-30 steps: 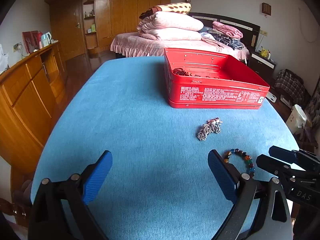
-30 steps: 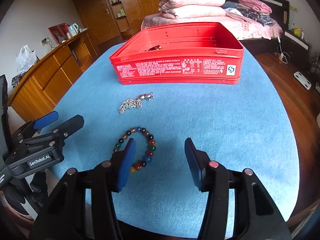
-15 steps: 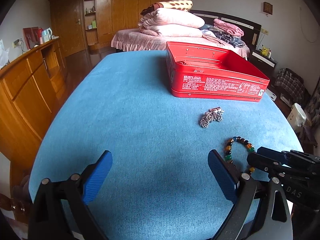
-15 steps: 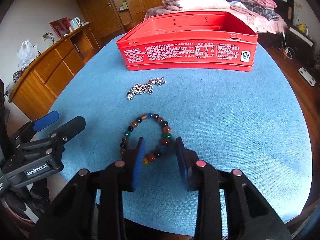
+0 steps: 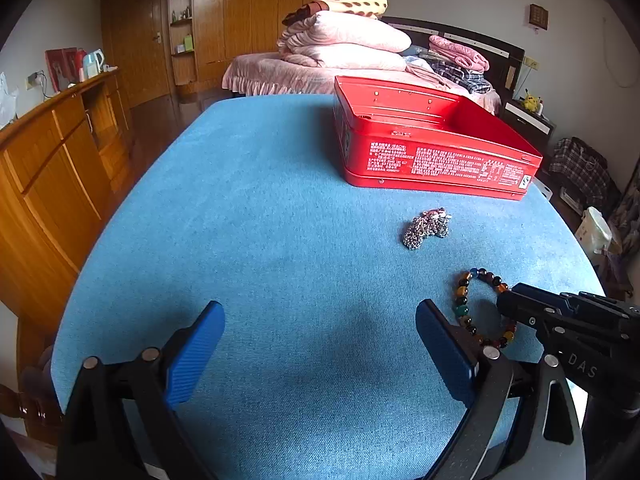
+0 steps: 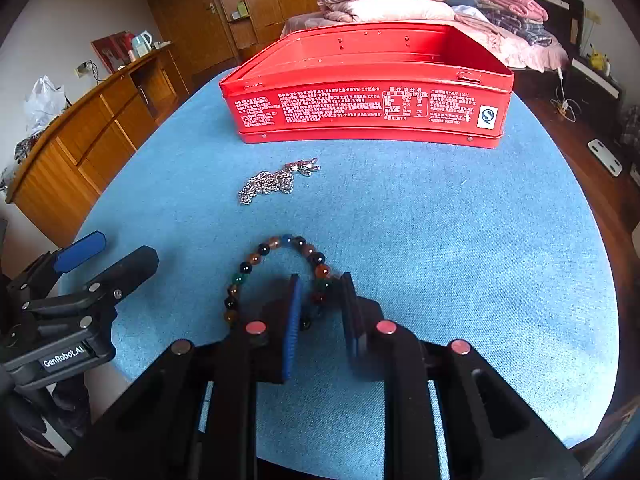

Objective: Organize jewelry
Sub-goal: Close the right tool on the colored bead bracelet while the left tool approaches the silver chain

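Two pieces of jewelry lie on the blue table [image 6: 460,240]: one bead bracelet [image 6: 256,254] near the front edge and one silver chain [image 6: 272,182] heaped between it and the single red tin [image 6: 368,108]. The right gripper [image 6: 320,304] is closing, its jaws narrow, with the bracelet's near-right beads between the pads; I cannot tell if they press yet. The left gripper [image 5: 316,344] hangs wide open over bare cloth, holding nothing. Its view shows the right gripper's tip over the bracelet [image 5: 466,304] from the side; the right view alone shows the tin's whole printed front.
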`<state>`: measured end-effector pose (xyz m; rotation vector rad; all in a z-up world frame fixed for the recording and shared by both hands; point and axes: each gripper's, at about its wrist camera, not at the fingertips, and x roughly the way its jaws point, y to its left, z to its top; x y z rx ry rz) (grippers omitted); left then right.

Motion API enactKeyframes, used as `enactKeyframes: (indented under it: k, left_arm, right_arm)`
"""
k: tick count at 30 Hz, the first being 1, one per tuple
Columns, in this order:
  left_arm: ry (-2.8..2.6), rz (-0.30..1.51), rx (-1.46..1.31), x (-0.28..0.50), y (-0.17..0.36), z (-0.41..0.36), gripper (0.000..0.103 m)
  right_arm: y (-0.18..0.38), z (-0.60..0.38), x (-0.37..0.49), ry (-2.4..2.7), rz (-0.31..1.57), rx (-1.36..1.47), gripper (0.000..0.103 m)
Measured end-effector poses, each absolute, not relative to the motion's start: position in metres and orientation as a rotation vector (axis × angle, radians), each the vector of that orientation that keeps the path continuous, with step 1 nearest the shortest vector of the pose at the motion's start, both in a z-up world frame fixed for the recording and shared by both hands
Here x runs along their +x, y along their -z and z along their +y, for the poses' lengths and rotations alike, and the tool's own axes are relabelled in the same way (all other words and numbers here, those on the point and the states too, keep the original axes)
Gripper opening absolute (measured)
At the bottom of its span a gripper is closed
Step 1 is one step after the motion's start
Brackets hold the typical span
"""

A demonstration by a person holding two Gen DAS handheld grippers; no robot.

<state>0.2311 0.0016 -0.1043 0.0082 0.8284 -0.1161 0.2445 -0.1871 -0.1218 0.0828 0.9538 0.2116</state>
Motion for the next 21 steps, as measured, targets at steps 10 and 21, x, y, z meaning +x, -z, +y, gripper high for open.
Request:
enactKeyframes:
  k: [10, 21]
  left_arm:
    - [0.12, 0.833, 0.002, 0.2315, 0.1042, 0.0007, 0.094]
    - [0.124, 0.838, -0.011, 0.2377, 0.1041, -0.0009, 0.094]
  right_arm:
    - [0.1228, -0.1816, 0.2487, -0.191, 0.947, 0.022, 0.017]
    - [0.1213, -0.1894, 0.2487, -0.187, 0.944, 0.049, 0.007]
